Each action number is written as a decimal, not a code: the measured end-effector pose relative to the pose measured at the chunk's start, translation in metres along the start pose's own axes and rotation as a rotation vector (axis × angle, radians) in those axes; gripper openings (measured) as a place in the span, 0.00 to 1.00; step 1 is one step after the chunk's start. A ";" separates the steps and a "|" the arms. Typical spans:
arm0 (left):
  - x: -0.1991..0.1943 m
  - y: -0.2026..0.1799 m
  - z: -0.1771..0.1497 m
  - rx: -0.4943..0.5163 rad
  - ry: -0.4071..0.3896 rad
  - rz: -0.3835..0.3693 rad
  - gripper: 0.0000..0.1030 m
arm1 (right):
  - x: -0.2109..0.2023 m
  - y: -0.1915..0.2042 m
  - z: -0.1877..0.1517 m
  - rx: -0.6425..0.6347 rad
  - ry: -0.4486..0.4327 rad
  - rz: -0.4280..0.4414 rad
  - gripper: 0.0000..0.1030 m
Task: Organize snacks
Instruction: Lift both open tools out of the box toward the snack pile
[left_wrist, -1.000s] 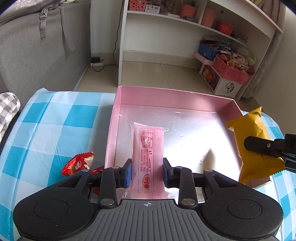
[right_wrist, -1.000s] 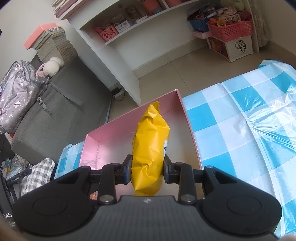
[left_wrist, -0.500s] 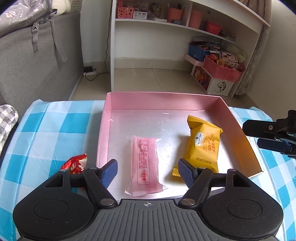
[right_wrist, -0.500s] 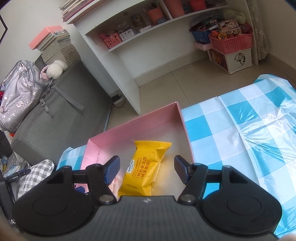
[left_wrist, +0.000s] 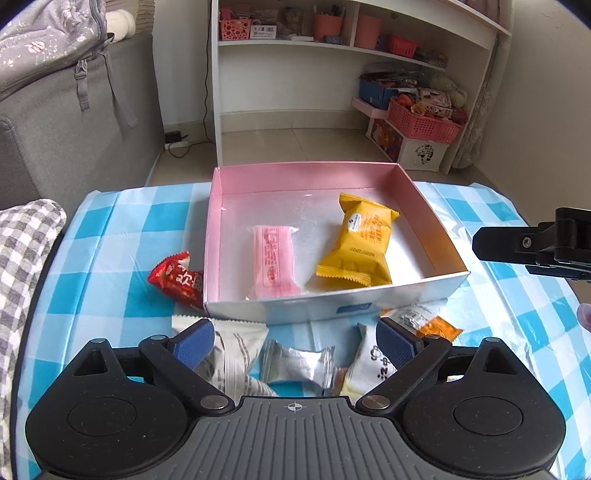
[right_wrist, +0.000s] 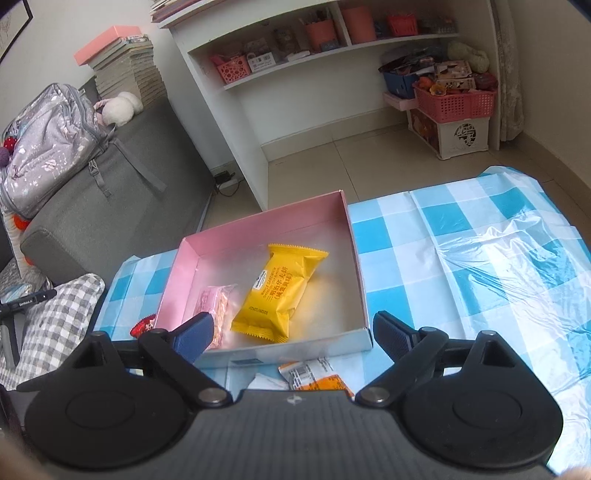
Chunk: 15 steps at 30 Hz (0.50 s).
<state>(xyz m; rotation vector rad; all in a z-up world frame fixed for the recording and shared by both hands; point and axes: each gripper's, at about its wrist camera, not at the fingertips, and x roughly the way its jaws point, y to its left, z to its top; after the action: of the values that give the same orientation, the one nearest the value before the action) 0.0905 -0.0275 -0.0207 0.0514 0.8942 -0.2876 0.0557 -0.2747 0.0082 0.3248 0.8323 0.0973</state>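
Note:
A pink box (left_wrist: 306, 177) (right_wrist: 258, 225) stands on the blue checked tablecloth. In it lie a pink snack pack (left_wrist: 273, 262) (right_wrist: 216, 306) and a yellow snack pack (left_wrist: 360, 242) (right_wrist: 282, 291). My left gripper (left_wrist: 295, 345) is open and empty, held above loose snacks in front of the box: a silver pack (left_wrist: 295, 365), a white pack (left_wrist: 236, 350) and another white pack (left_wrist: 369, 363). My right gripper (right_wrist: 291, 332) is open and empty, near the box's front wall; it shows at the right of the left wrist view (left_wrist: 532, 247).
A red snack pack (left_wrist: 177, 278) (right_wrist: 144, 326) lies left of the box. An orange and white pack (left_wrist: 424, 321) (right_wrist: 317, 376) lies in front of it. A grey checked cloth (left_wrist: 26, 266) is at the left. Sofa and shelves stand beyond the table.
Both grippers opened and let go of the pink and yellow packs, which now lie in the box. Both grippers then drew back toward me, bringing the loose snacks into view.

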 end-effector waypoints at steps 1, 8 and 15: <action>-0.004 -0.001 -0.004 0.001 0.003 0.000 0.94 | -0.003 0.000 -0.003 -0.003 0.006 -0.005 0.93; -0.025 0.002 -0.038 -0.039 0.021 -0.028 0.96 | -0.017 -0.005 -0.028 -0.021 0.060 -0.035 0.96; -0.036 0.005 -0.064 -0.046 0.026 -0.059 0.96 | -0.024 -0.011 -0.052 -0.048 0.135 -0.064 0.97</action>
<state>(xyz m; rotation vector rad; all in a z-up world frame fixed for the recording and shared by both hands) 0.0219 -0.0044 -0.0337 -0.0136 0.9285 -0.3222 0.0007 -0.2776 -0.0112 0.2487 0.9717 0.0801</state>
